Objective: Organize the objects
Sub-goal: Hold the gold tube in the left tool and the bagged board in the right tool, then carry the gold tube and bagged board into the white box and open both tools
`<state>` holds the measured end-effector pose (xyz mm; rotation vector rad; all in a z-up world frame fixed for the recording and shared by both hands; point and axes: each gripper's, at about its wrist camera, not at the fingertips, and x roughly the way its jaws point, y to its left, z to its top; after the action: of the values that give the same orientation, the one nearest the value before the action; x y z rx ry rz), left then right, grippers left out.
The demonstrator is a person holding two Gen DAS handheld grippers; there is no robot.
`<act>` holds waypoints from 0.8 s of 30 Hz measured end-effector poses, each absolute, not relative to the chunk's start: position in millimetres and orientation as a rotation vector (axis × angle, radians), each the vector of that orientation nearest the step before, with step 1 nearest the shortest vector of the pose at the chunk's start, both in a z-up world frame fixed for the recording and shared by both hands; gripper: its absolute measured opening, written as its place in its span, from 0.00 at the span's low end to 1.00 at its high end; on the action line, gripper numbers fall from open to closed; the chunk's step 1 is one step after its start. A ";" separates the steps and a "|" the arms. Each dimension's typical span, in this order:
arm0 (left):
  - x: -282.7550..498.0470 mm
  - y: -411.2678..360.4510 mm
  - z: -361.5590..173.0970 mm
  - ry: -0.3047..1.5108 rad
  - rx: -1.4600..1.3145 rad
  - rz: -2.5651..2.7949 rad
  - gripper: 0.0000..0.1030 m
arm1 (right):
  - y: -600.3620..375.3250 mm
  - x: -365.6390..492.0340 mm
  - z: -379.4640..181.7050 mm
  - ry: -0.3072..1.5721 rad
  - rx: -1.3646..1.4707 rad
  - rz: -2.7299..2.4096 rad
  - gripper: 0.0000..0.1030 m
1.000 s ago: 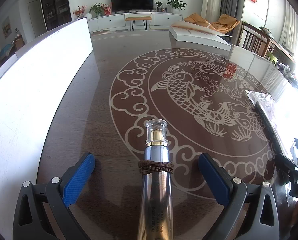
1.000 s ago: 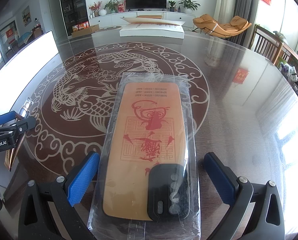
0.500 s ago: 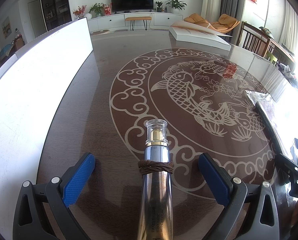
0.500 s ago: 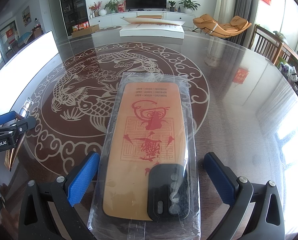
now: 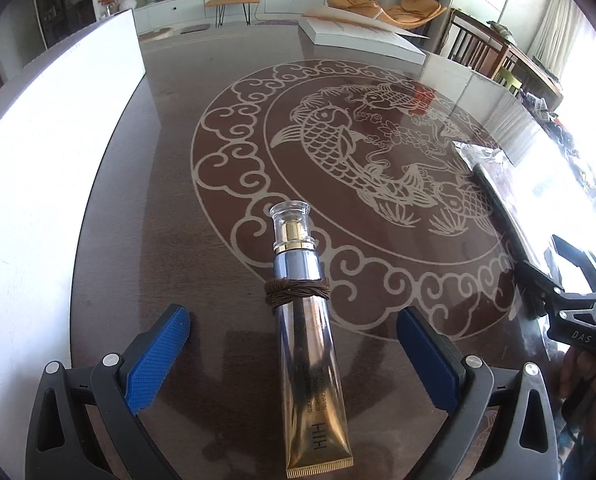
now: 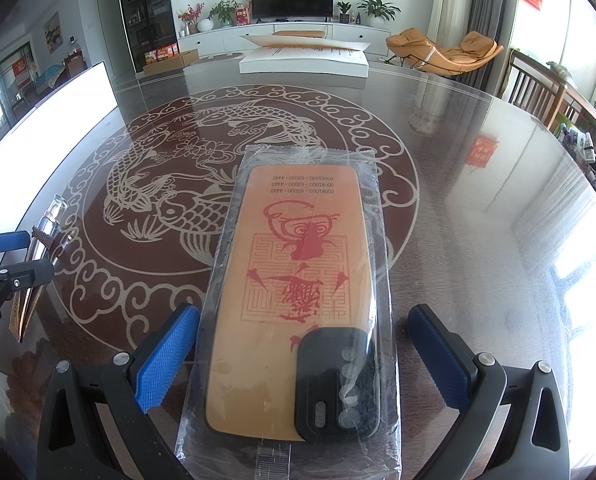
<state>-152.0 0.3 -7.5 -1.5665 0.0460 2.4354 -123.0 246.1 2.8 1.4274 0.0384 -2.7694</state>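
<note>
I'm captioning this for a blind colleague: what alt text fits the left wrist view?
A gold and silver cosmetic tube with a brown hair tie around it lies between the open left gripper's blue pads on a dark carp-patterned table.

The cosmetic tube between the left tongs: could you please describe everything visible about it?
The cosmetic tube is glossy, metallic gold shading to silver-blue, with a gold collar under a clear cap and a crimped end nearest the camera. A brown hair tie wraps its neck. It lies flat on the glass table, between the open left tongs, untouched.
</note>
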 end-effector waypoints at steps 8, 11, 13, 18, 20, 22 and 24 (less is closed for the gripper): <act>-149.7 30.6 -8.2 0.287 -1.541 2.384 0.81 | 246.7 -125.5 3.5 0.046 1.437 -2.745 1.00; -137.3 31.6 -3.1 0.280 -1.465 2.417 0.42 | 248.6 -137.7 6.9 0.081 1.552 -2.606 1.00; -130.2 28.7 -2.6 0.251 -1.434 2.447 0.25 | 255.0 -150.8 12.0 -0.026 1.607 -2.534 1.00; -109.6 11.4 -3.7 0.144 -1.336 2.503 0.24 | 245.2 -171.7 19.8 0.037 1.628 -2.541 0.73; -91.9 -2.1 3.8 0.122 -1.282 2.530 0.24 | 242.7 -165.4 25.1 0.009 1.602 -2.534 0.49; -76.7 -10.6 8.1 0.081 -1.230 2.548 0.24 | 247.4 -156.0 36.6 -0.078 1.571 -2.529 0.24; -63.4 -20.2 13.3 0.033 -1.192 2.567 0.24 | 250.6 -147.6 45.3 -0.113 1.560 -2.538 0.03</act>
<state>-63.4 -20.2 13.3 -1.1915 0.0327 2.5666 -147.6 250.6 45.3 1.5596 -0.1132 -2.5378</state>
